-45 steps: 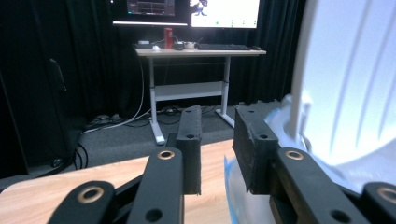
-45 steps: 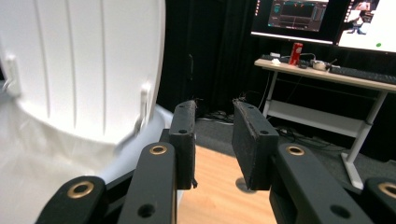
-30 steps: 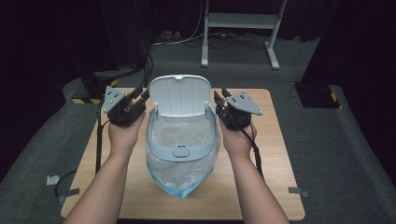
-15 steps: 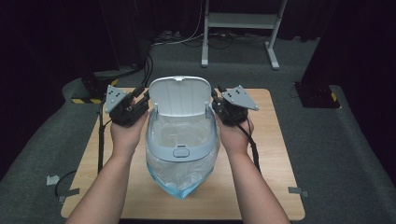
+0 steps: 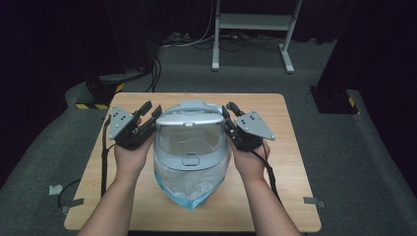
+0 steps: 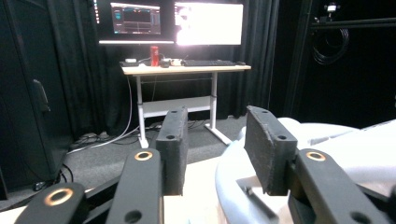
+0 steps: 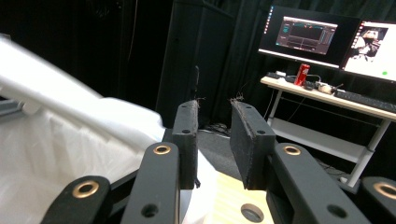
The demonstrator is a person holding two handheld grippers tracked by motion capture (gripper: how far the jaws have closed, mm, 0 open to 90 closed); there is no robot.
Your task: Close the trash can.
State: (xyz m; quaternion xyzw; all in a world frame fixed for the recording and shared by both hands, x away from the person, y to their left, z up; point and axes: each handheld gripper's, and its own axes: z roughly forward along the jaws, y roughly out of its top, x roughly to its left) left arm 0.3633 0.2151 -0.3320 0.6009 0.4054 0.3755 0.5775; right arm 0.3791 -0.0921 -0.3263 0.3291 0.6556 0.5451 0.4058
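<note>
A pale blue-grey bin (image 5: 192,147) stands mid-table, lined with a clear plastic bag (image 5: 189,191) that hangs down its front. Its lid (image 5: 189,115) is tilted forward, half lowered over the opening. My left gripper (image 5: 151,109) is at the bin's left side by the lid's edge; its jaws have just been opening, and the pads (image 6: 175,140) press on nothing, with the bin's rim (image 6: 336,149) beside the right jaw. My right gripper (image 5: 227,109) is at the bin's right side, open with bare table in its gap (image 7: 215,105); the white bag (image 7: 70,154) lies to its left.
The wooden table (image 5: 285,162) has bare room on both sides of the bin. Beyond its far edge stand a white desk frame (image 5: 253,29), a black stand with striped tape (image 5: 101,93) and a dark box (image 5: 334,98). A desk with monitors (image 6: 187,67) is far off.
The lid has swung from upright to half lowered. Both hands have come back along the bin's sides toward the near edge. The left jaws stand a little wider.
</note>
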